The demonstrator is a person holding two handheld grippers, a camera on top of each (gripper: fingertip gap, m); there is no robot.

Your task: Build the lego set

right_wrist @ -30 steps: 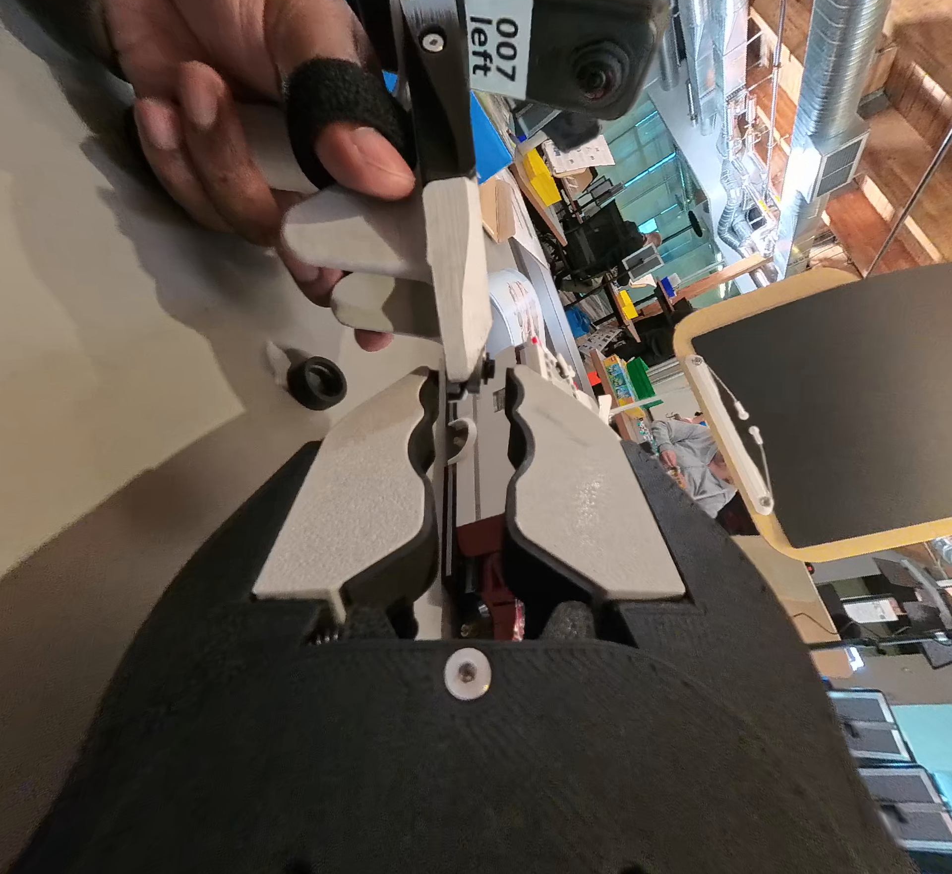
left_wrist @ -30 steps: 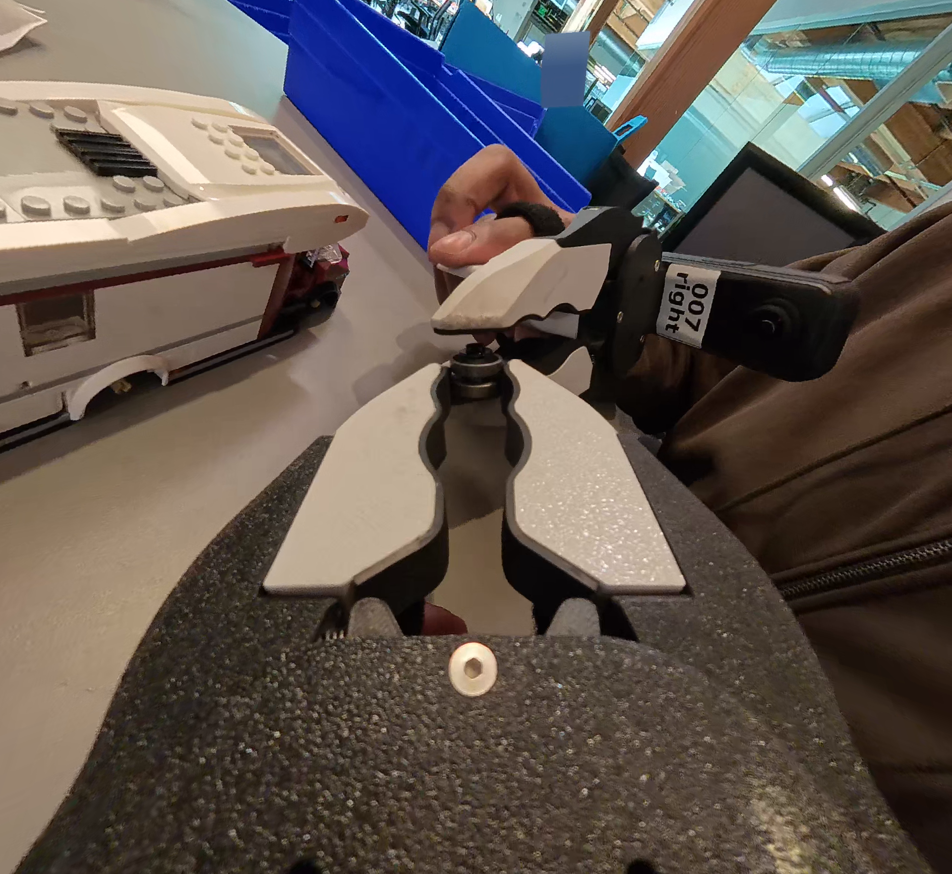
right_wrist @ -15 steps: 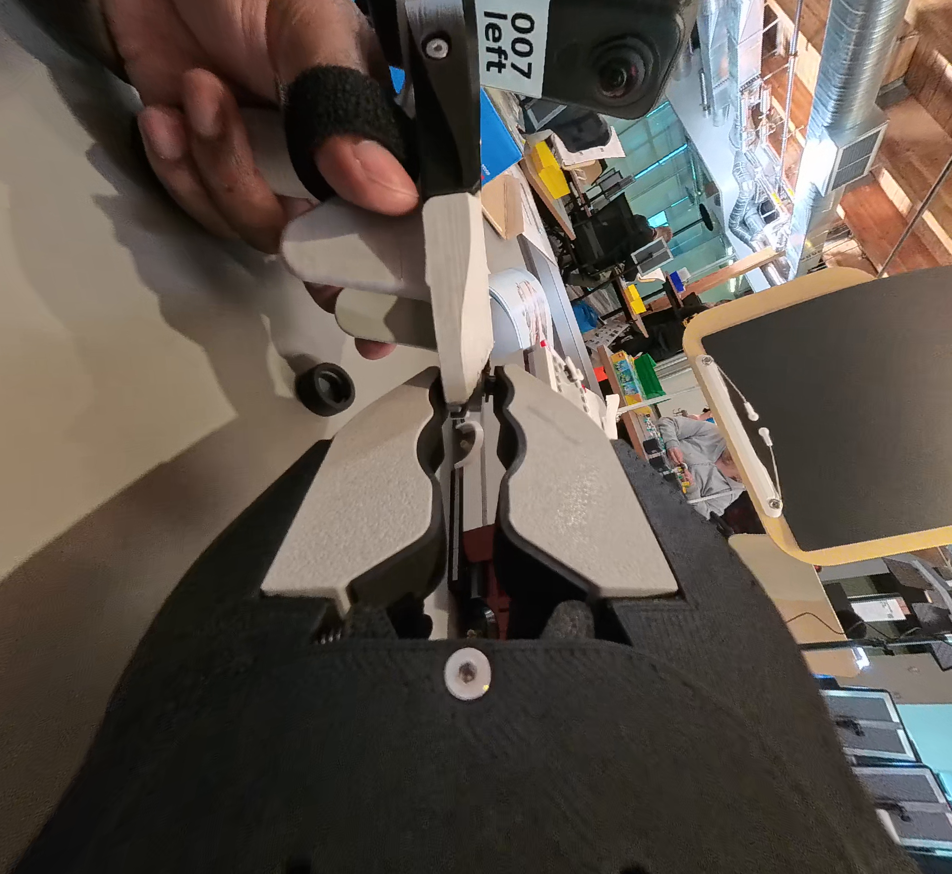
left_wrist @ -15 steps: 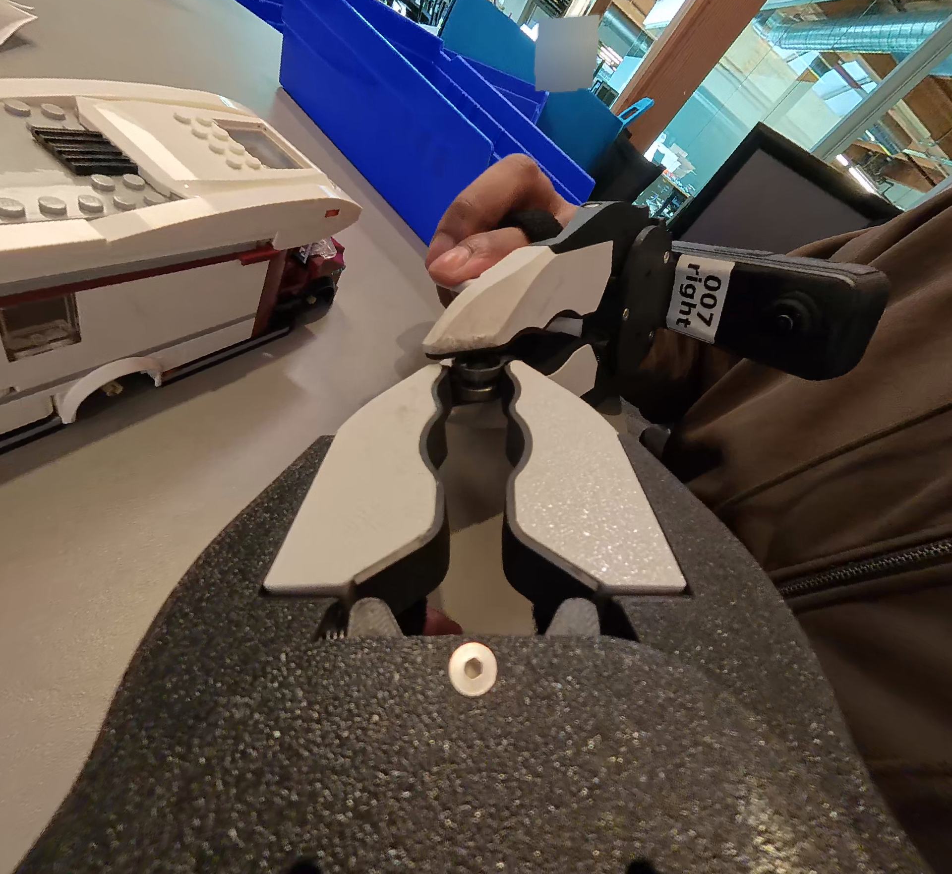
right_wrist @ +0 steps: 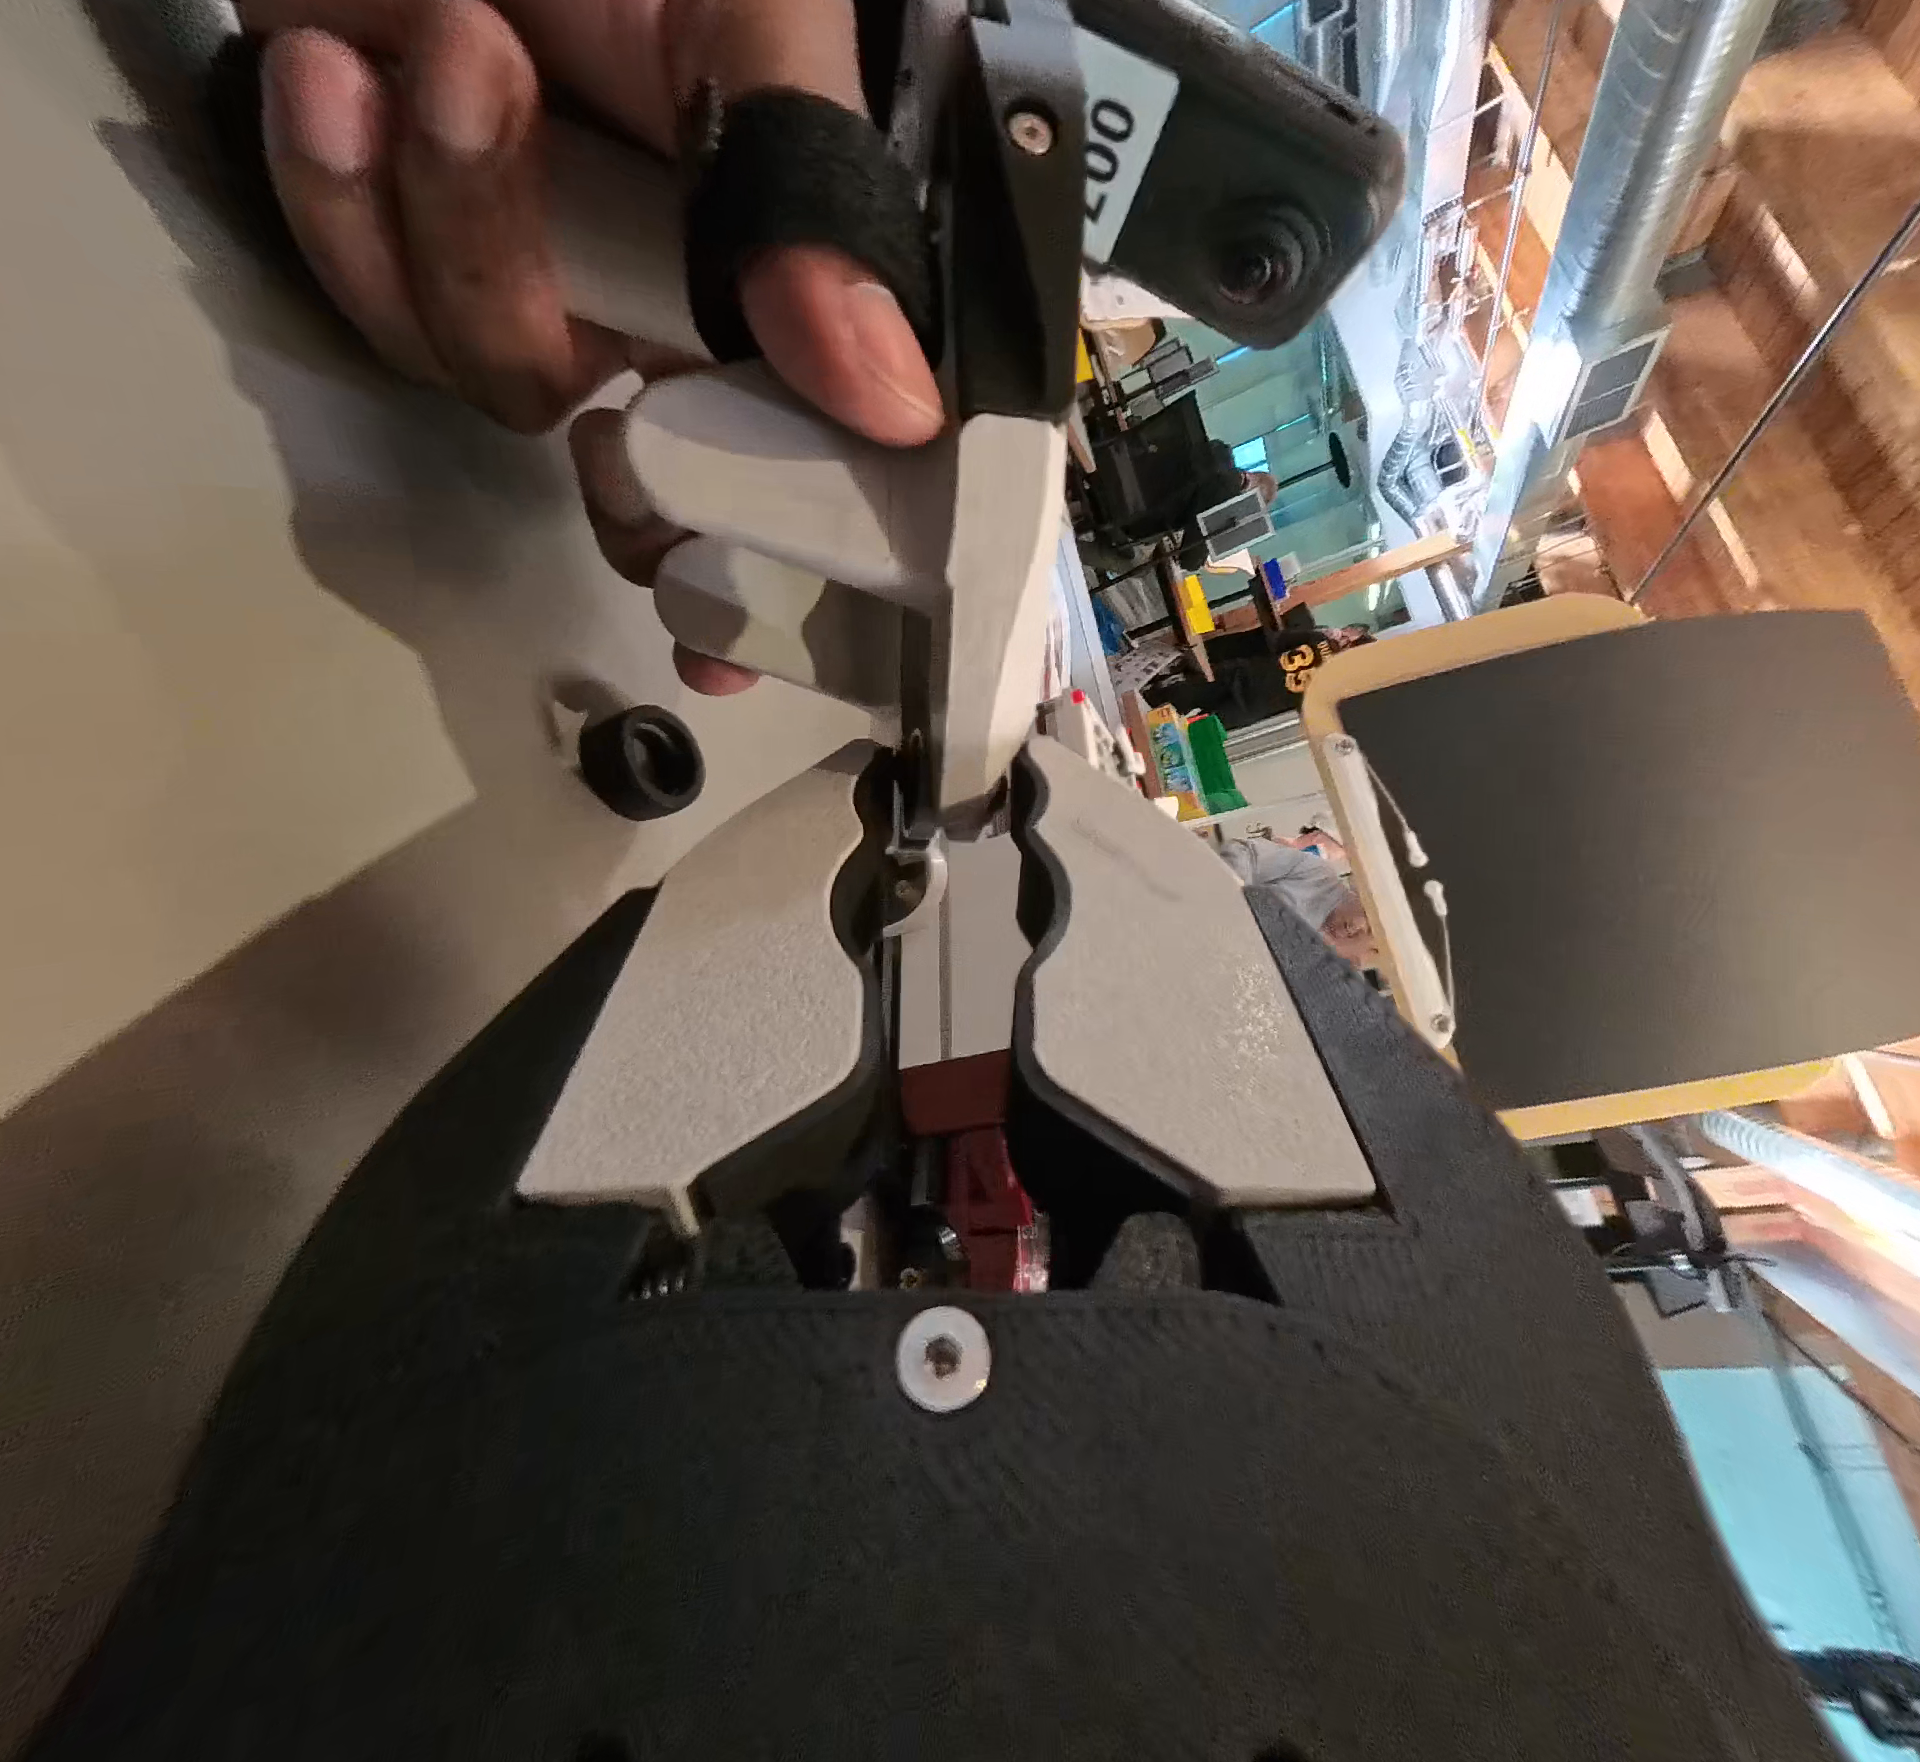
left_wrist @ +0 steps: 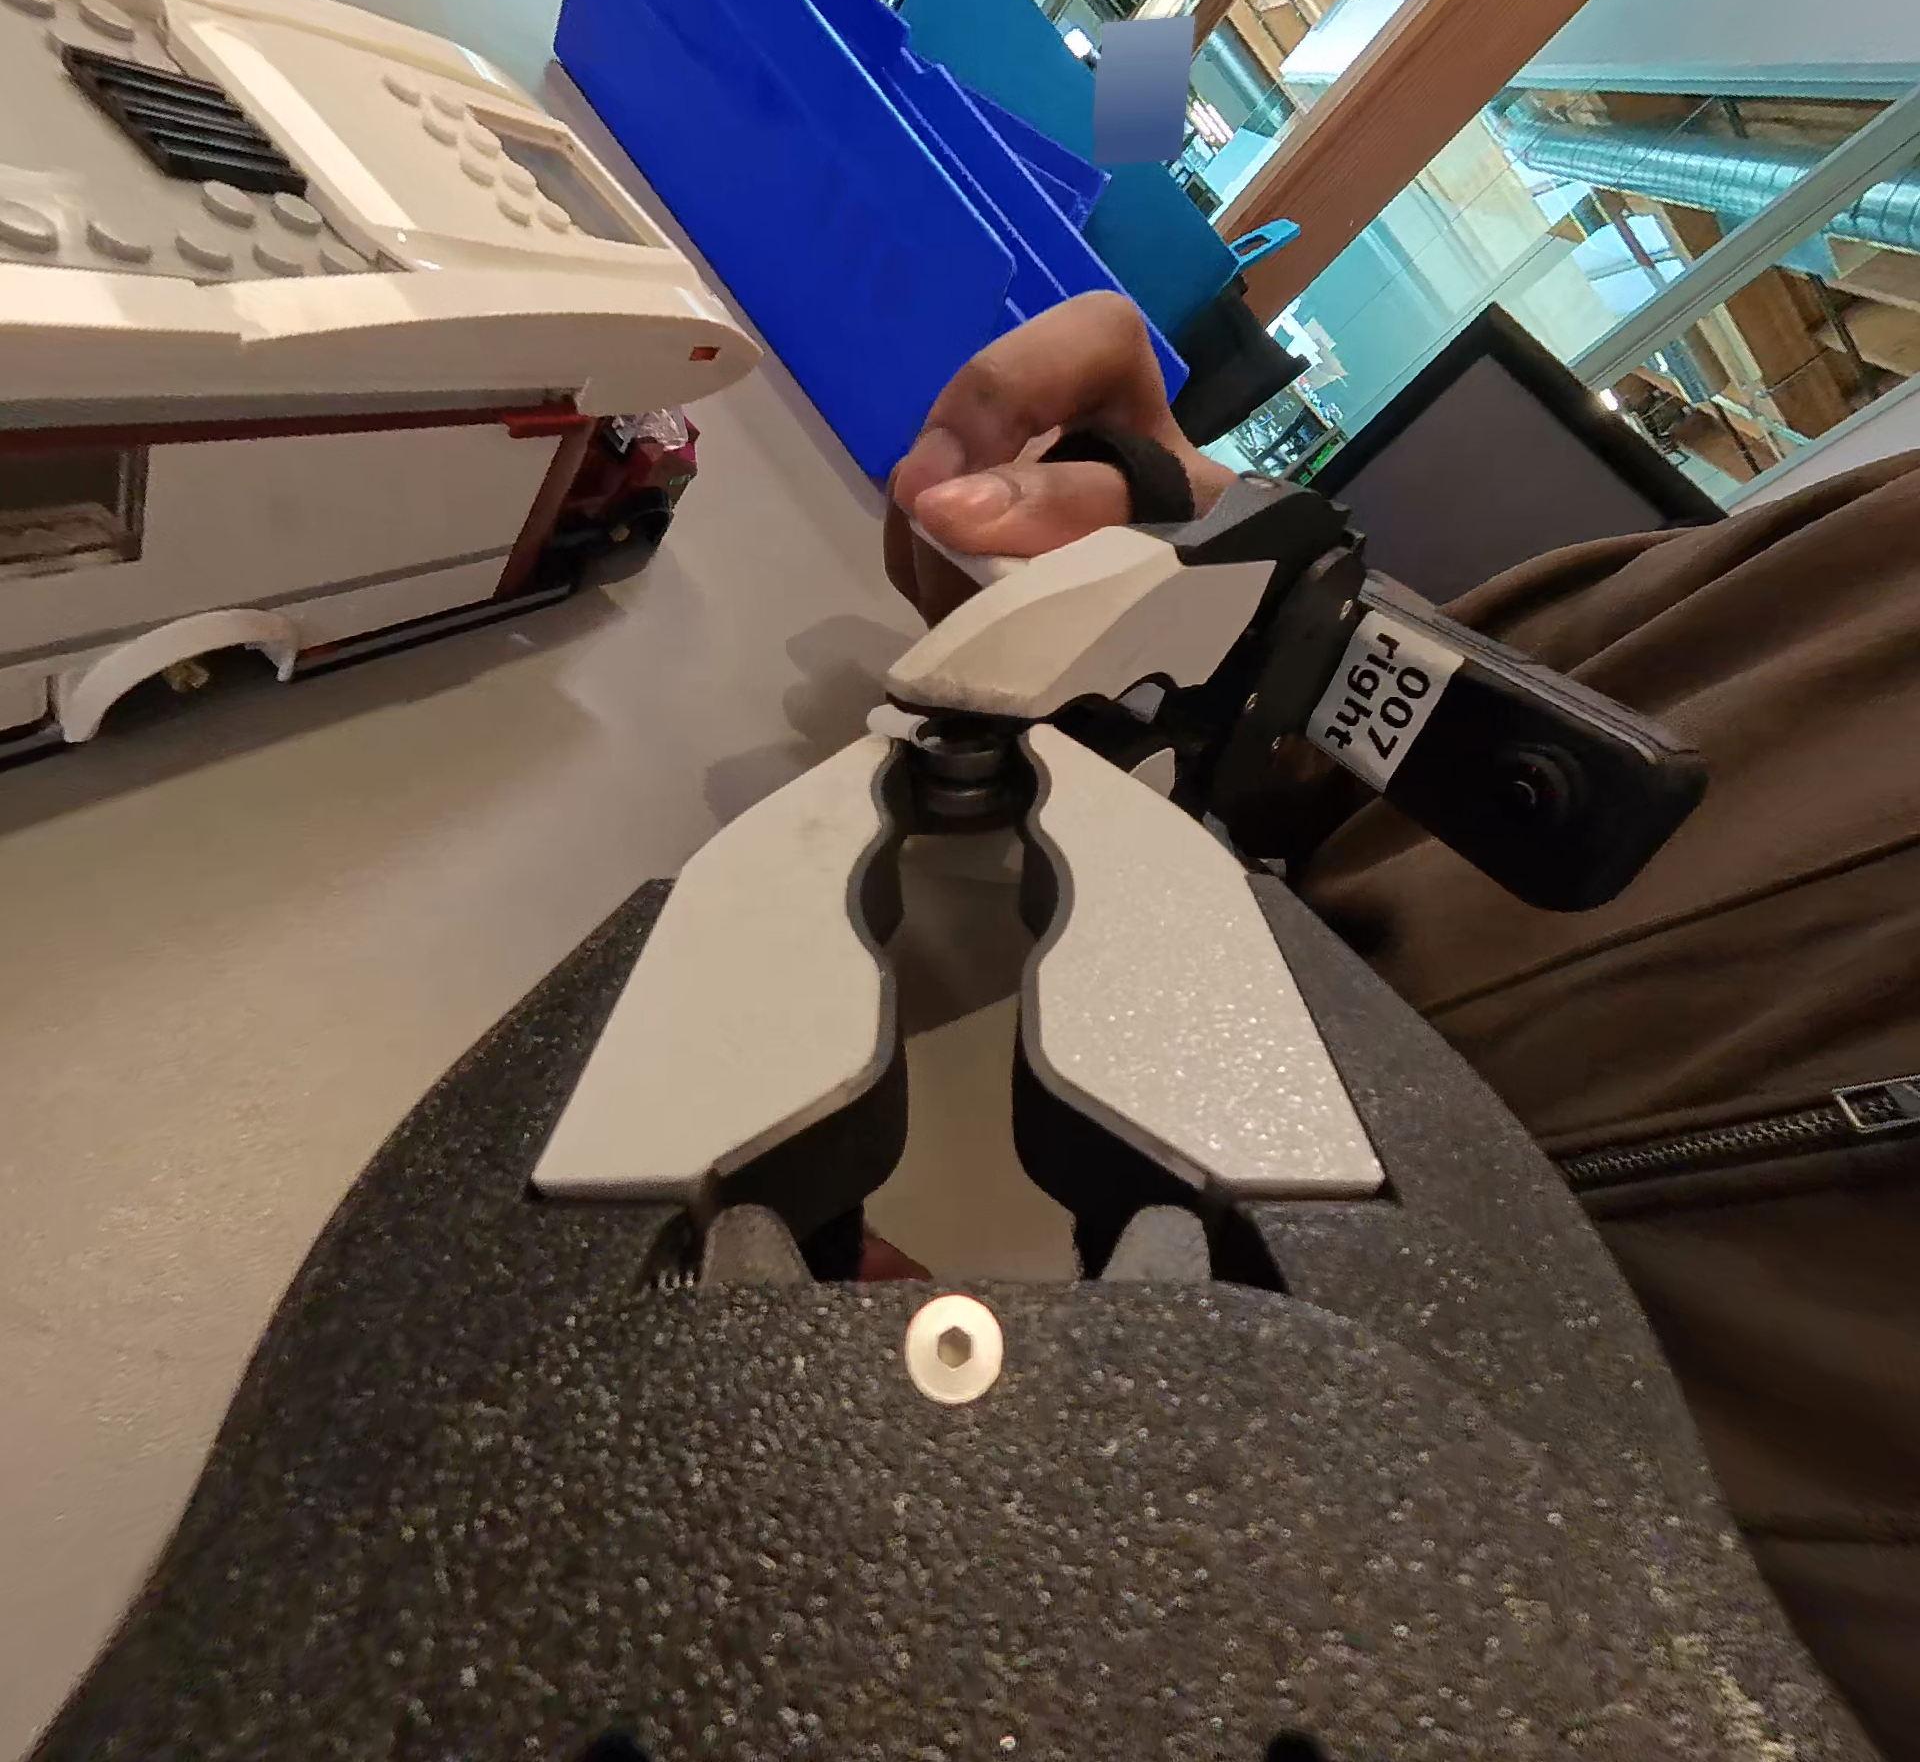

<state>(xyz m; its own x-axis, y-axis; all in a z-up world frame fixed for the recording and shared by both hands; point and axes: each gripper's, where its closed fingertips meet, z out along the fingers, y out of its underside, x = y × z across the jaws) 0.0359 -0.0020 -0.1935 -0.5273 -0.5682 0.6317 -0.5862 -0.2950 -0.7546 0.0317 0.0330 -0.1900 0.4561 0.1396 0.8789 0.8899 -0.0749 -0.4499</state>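
Note:
My left gripper [left_wrist: 961, 756] is shut on a small dark grey wheel hub [left_wrist: 961, 777], held at its fingertips above the grey table [left_wrist: 260, 985]. My right gripper [left_wrist: 914, 689] reaches in from the right, and its fingertips lie right on top of the hub. In the right wrist view my right gripper [right_wrist: 940, 777] straddles the tip of the left gripper's finger [right_wrist: 992, 652]. That finger hides whether the right pads press on anything. A loose black tyre [right_wrist: 639, 762] lies on the table just left of the right fingers.
A white toy camper van [left_wrist: 312, 486] with a dark red front [right_wrist: 956, 1110] stands on the table to the left. Blue bins [left_wrist: 810, 185] line the far edge. A dark screen [left_wrist: 1486, 465] and the person's brown jacket [left_wrist: 1662, 985] are on the right. The tips of both grippers are at nearly the same place. The white toy camper van [left_wrist: 312, 486] is about equally far from each gripper, around 9 cm.
Both grippers stayed together at the hub while the views tilted and shifted. The right jaws narrowed around the left fingertip, then widened slightly. The left grasp on the hub is unchanged.

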